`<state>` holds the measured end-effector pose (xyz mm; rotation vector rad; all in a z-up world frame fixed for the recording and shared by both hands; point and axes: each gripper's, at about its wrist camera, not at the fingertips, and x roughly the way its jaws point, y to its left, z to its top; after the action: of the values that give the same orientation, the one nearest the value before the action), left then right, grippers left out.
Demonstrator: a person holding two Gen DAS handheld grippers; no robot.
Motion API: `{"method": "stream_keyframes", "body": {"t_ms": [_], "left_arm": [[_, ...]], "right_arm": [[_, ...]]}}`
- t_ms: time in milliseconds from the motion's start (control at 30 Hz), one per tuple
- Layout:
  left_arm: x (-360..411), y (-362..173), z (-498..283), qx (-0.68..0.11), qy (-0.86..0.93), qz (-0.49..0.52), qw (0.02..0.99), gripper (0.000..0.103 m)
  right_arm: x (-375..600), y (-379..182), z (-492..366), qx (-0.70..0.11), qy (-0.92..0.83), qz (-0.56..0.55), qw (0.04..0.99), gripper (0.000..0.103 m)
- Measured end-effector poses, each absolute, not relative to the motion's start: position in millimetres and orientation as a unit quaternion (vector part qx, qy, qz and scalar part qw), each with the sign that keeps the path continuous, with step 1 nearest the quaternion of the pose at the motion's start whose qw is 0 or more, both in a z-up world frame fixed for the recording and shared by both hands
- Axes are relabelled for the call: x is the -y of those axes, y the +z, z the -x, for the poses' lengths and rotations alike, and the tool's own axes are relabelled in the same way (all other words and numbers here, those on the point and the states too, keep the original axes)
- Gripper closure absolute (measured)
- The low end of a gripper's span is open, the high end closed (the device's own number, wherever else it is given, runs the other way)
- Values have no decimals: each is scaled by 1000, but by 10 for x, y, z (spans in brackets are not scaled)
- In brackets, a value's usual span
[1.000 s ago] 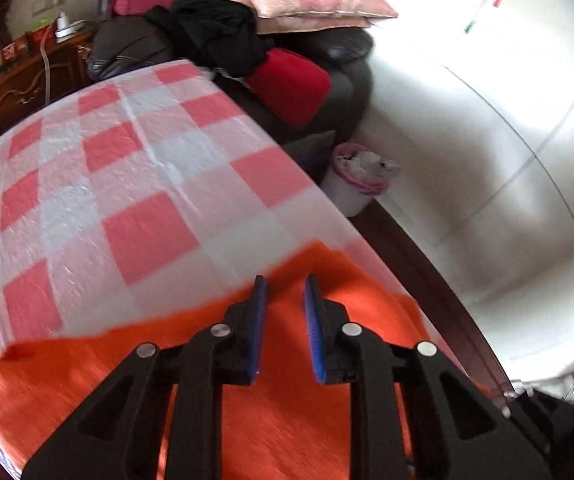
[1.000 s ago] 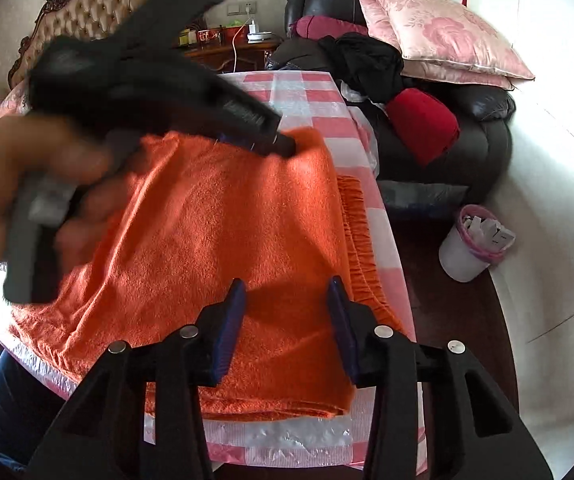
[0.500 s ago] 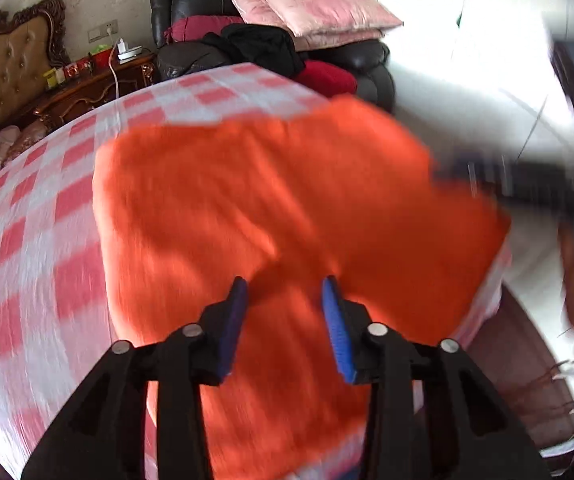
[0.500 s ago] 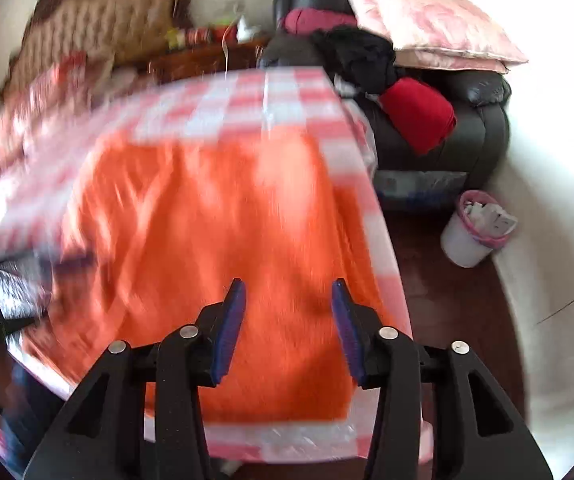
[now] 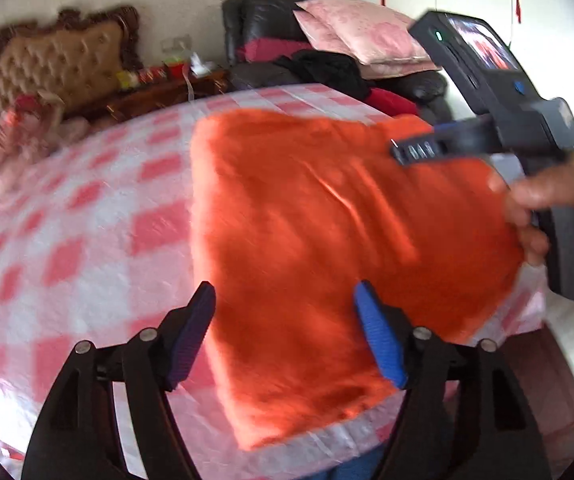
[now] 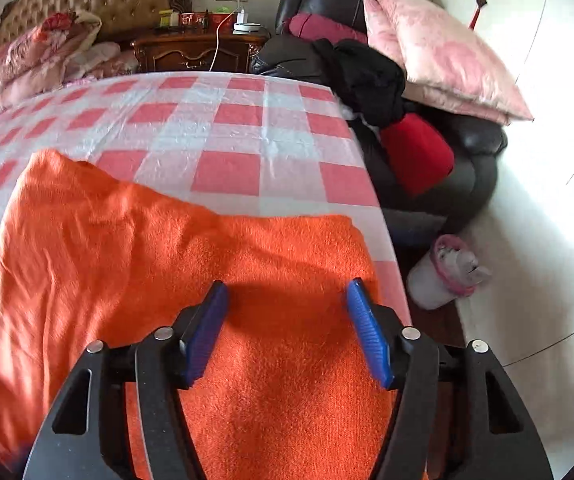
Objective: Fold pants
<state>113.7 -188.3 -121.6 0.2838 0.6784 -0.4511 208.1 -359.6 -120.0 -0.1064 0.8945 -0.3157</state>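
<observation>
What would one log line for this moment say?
left gripper: open | right gripper: open | fuzzy orange pants: folded on checked tablecloth, unheld

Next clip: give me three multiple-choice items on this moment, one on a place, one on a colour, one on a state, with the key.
1. Where do the orange pants lie?
A. on the checked tablecloth
B. on the sofa
C. on the floor

2. What colour are the cloth's checks?
A. blue and white
B. red and white
C. green and yellow

3. How do the jaws of the right gripper stand?
A. clamped on fabric
B. shut, empty
C. open, empty

Key: A, the cloth shows around the pants; B, red squares on white; C, a wide gap shows between the pads.
</observation>
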Motion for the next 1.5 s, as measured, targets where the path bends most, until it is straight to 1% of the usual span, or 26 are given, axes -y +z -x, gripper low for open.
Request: {"method": "stream_keyframes", "body": {"t_ms": [67, 100, 133, 200, 300, 367, 400, 500, 700, 767, 800, 833, 933, 967, 1033, 1067, 1133, 1167, 1233, 1267, 1500], "left_arm": [[1899, -1114, -1225, -323, -221, -128, 911, 34], [1924, -1075, -1293, -326, -227, -119, 910, 36], [1975, -1042, -1375, -329, -236, -113, 907, 41], [2103, -991, -1506, -329, -251, -111, 903, 46], [2331, -1030, -1723, -343, -280, -115, 889, 46], [2328, -1093, -1898, -374, -264, -92, 884, 48], [2283, -1118, -1961, -386, -263, -78, 881, 50], [2017, -1175, -2012, -403, -245, -45, 881, 51], [1497, -1124, -1975, -392, -204, 2, 897, 50], [1406, -1064, -1928, -385, -189, -1, 903, 50], [1374, -1039, -1910, -383, -181, -1, 906, 50], [1343, -1015, -1889, -385, -170, 0, 907, 50], [1296, -908, -1778, -386, -167, 6, 907, 50], [1301, -862, -1723, -385, -171, 6, 907, 49], [1346, -755, -1558, -386, -186, 4, 904, 35], [1380, -706, -1460, -387, -197, 5, 901, 32], [1466, -617, -1260, -394, -215, 10, 893, 16], [1507, -572, -1167, -397, -216, 8, 892, 14], [1587, -480, -977, -402, -214, 3, 890, 4], [1606, -435, -892, -407, -215, 6, 888, 2], [1738, -163, -481, -397, -236, -3, 887, 2]], "right_arm": [[3563, -1237, -2075, -425, -162, 65, 888, 39], [3568, -1239, -2082, -424, -163, 64, 889, 39], [3573, -1240, -2080, -424, -162, 62, 889, 39], [3576, -1231, -2075, -425, -160, 62, 889, 39], [3587, -1227, -2075, -426, -157, 61, 889, 39], [3599, -1229, -2058, -425, -154, 58, 890, 38], [3605, -1230, -2050, -424, -153, 58, 891, 38], [3619, -1233, -2060, -423, -149, 54, 892, 38], [3623, -1234, -2057, -423, -148, 49, 893, 37], [3643, -1200, -2026, -426, -155, 46, 890, 33], [3653, -1186, -2007, -428, -165, 47, 887, 22], [3687, -1164, -1960, -432, -180, 43, 883, 18], [3764, -1060, -1727, -435, -207, 27, 876, 18], [3771, -1009, -1617, -435, -218, 24, 874, 18], [3766, -891, -1374, -432, -224, 11, 874, 18], [3747, -816, -1220, -429, -226, 3, 874, 18], [3707, -681, -949, -426, -236, -7, 874, 18], [3688, -620, -831, -424, -238, -14, 874, 18], [3641, -472, -566, -417, -237, -32, 877, 18], [3601, -399, -448, -413, -236, -36, 879, 18], [3400, -57, -34, -381, -229, -26, 896, 17]]}}
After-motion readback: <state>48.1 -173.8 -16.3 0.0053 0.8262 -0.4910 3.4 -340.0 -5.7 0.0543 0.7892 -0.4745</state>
